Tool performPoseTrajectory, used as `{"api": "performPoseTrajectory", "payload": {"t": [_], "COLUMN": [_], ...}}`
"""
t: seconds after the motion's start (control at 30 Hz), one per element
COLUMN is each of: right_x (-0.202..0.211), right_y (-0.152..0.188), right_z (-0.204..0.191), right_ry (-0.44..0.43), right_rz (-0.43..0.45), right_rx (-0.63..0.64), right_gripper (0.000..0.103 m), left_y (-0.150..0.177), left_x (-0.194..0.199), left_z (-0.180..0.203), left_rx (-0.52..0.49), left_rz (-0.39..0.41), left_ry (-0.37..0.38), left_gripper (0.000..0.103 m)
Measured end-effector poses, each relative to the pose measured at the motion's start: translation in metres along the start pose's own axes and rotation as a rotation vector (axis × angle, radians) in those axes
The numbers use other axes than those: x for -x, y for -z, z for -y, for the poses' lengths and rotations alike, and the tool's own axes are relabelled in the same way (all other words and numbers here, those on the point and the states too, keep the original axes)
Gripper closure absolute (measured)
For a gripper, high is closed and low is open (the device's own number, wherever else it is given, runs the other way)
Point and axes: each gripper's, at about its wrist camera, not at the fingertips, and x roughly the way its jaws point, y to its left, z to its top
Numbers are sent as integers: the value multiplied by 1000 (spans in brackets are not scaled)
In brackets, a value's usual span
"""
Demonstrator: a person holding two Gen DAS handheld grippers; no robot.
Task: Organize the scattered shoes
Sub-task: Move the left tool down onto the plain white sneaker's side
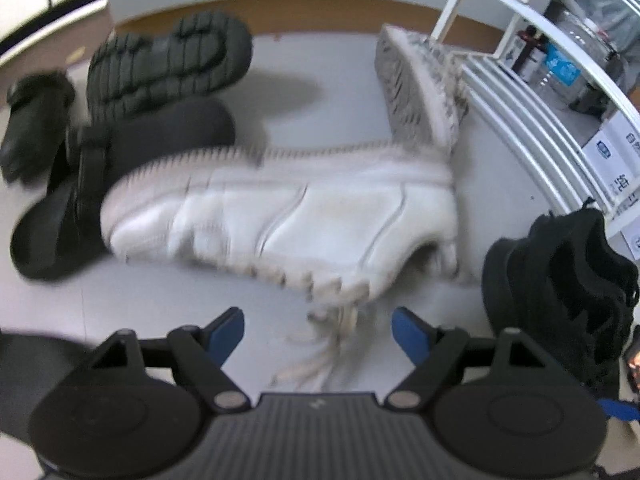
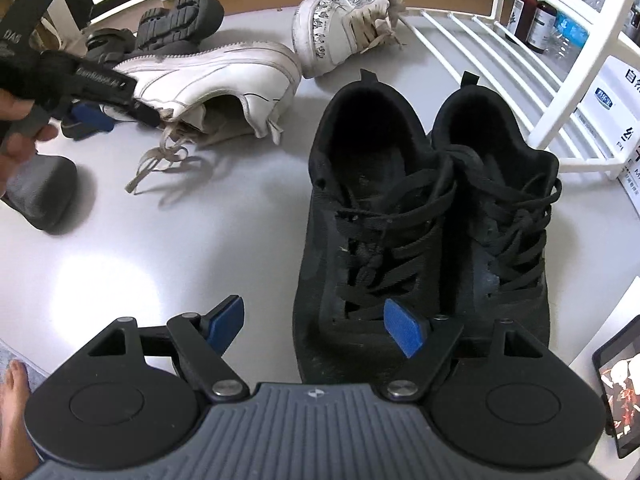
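Lying on its side mid-floor, just beyond the empty, spread-apart left gripper (image 1: pixel 318 334): white sneaker (image 1: pixel 280 216), likely light, soft-collared, stiff-soled, best pinched at the heel collar; right gripper (image 2: pixel 316 330) likewise apart, empty.

1. A pair of laced shoes (image 2: pixel 432 216) stands near, right, just beside the rack (image 2: pixel 520 64).
2. A sneaker (image 2: pixel 216 76) lies on its side, left of them.
3. Another sneaker (image 2: pixel 344 24) lies farther back, against the rack.

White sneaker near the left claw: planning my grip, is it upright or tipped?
Tipped: the white sneaker lies on its side, opening facing sideways.
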Motion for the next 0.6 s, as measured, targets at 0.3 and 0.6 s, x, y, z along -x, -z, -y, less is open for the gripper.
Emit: {"api": "performPoseTrajectory", "payload": {"t": [0.3, 0.6], "right_x": [-21, -8], "right_y": [10, 12], "right_z": [9, 26], "right_ry": [69, 67], "right_rz": [-78, -58], "right_rx": [13, -76], "right_gripper": [24, 26], "left_y": [-21, -16], "left_x": [-19, -19], "left_z": [25, 43], "left_rx": [-103, -216], "left_rz": [28, 91], "left_ry": [-22, -103], "left_gripper": [12, 10]}}
